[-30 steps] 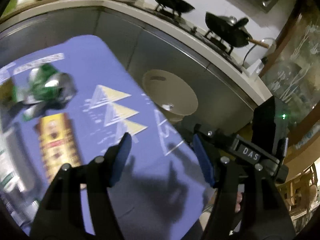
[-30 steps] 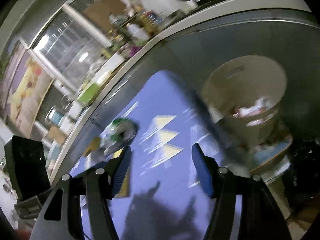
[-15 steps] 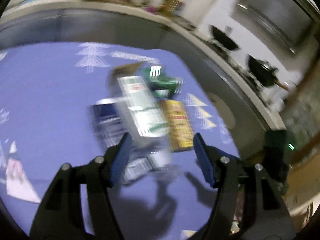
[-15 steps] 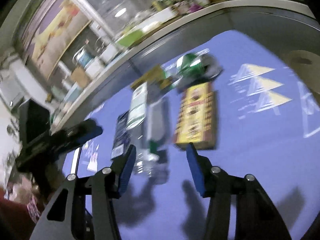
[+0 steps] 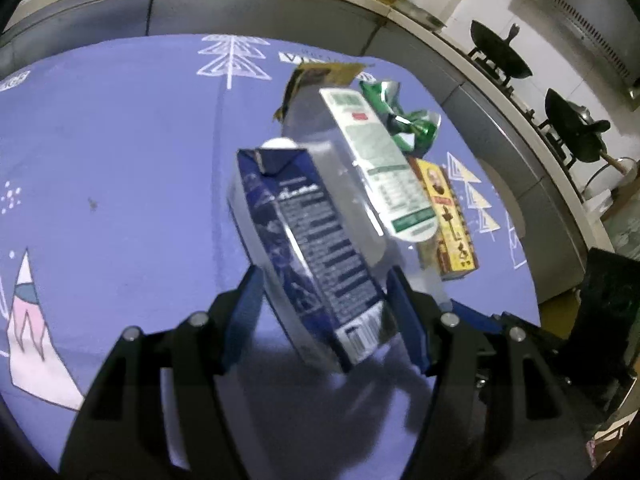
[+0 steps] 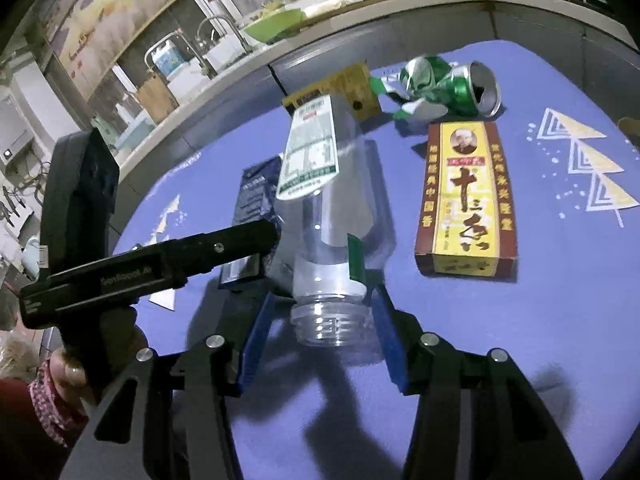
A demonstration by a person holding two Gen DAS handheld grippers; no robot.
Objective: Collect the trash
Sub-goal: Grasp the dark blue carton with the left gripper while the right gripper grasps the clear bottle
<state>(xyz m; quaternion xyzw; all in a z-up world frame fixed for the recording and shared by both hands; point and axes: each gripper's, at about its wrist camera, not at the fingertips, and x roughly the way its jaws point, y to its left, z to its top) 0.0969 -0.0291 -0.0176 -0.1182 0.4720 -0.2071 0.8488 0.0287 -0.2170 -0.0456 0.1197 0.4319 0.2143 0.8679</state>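
A pile of trash lies on the purple tablecloth (image 5: 120, 160). My left gripper (image 5: 326, 304) is open, and the near end of a dark blue carton (image 5: 316, 248) lies between its fingers. The right gripper (image 6: 322, 320) is open around the open neck of a clear plastic bottle (image 6: 332, 216) with a white-green label; I see small gaps at its pads. In the right wrist view the left gripper (image 6: 260, 248) reaches in beside the carton (image 6: 256, 188). A yellow-red box (image 6: 464, 200), a crushed green can (image 6: 448, 84) and a brown-yellow box (image 6: 348, 88) lie beyond.
A grey counter curves round the table's far side, with woks (image 5: 500, 60) on a stove and a sink tap (image 6: 216, 32). A beige bin rim (image 5: 510, 196) shows past the table's right edge. A hand (image 6: 68, 372) in a patterned sleeve holds the left gripper.
Both grippers swung away from the bin side of the table and came down over the trash pile. The right jaws narrowed. The carton and the bottle neck now lie between the fingers.
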